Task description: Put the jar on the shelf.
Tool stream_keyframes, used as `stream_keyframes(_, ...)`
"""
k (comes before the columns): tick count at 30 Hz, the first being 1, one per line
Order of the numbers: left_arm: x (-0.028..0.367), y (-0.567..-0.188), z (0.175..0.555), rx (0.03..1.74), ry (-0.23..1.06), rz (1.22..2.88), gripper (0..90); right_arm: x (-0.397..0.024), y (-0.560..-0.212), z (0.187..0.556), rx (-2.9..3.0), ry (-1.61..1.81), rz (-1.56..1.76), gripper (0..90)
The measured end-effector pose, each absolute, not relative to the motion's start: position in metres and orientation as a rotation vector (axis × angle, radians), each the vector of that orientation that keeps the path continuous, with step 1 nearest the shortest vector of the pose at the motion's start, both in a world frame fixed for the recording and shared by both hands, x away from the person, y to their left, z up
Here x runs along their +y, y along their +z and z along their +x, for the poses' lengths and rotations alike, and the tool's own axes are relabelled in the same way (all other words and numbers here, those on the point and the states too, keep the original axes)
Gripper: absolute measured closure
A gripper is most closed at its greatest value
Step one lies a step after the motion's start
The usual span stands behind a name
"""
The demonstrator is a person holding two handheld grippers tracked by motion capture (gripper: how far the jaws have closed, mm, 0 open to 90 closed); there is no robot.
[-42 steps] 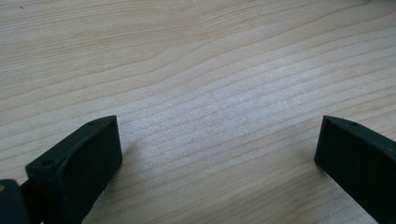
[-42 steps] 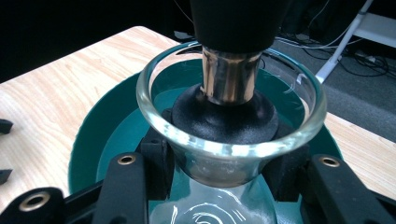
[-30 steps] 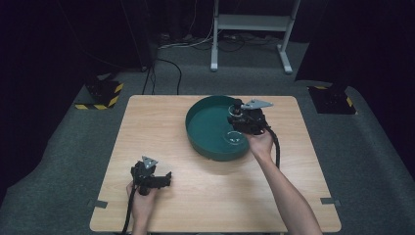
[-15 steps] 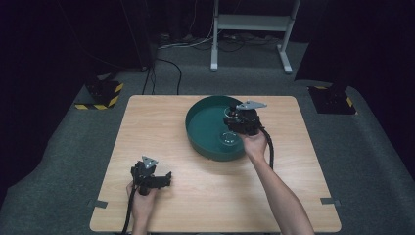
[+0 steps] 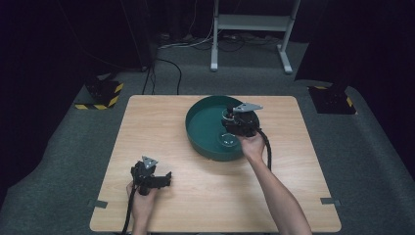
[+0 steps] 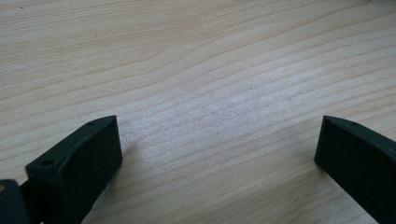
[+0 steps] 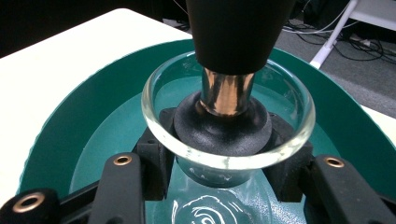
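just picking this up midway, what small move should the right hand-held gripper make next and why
Probably lift straight up a little. The right hand-held gripper is shut on a small glass bowl over the water in the green basin, with a black-tipped object sitting inside it, so keep it level.

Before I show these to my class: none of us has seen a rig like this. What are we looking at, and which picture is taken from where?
There is no robot here. A person sits at a wooden table and holds a hand-worked two-jaw gripper in each hand. The high view is taken from a fixed camera above the table. The other two pictures come from small cameras riding on the grippers and looking along their black jaws.

A round green basin stands on the table. Over it, the right gripper clamps a clear glass bowl. A black piece with a shiny metal neck stands in the bowl, and I cannot tell what it is. The left gripper rests open on bare wood and holds nothing.
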State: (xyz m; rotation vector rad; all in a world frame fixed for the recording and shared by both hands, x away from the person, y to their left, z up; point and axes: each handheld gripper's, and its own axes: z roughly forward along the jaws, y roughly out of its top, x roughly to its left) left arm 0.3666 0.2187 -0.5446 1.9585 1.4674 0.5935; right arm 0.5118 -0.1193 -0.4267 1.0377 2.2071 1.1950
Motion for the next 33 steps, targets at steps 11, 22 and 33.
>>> stream_keyframes(11, 0.219, -0.545, 0.367, 1.467, 0.594, 1.959, 0.9, -0.126, -0.430, 0.508, 2.236, 1.197, 1.016, 51.2)
stream_keyframes(22, 0.219, -0.545, 0.367, 1.467, 0.594, 1.959, 0.9, -0.128, -0.429, 0.508, 2.237, 1.229, 1.019, 30.6)
stream_keyframes(33, 0.219, -0.545, 0.367, 1.467, 0.594, 1.959, 0.9, -0.135, -0.425, 0.499, 2.230, 1.345, 1.042, 13.3)
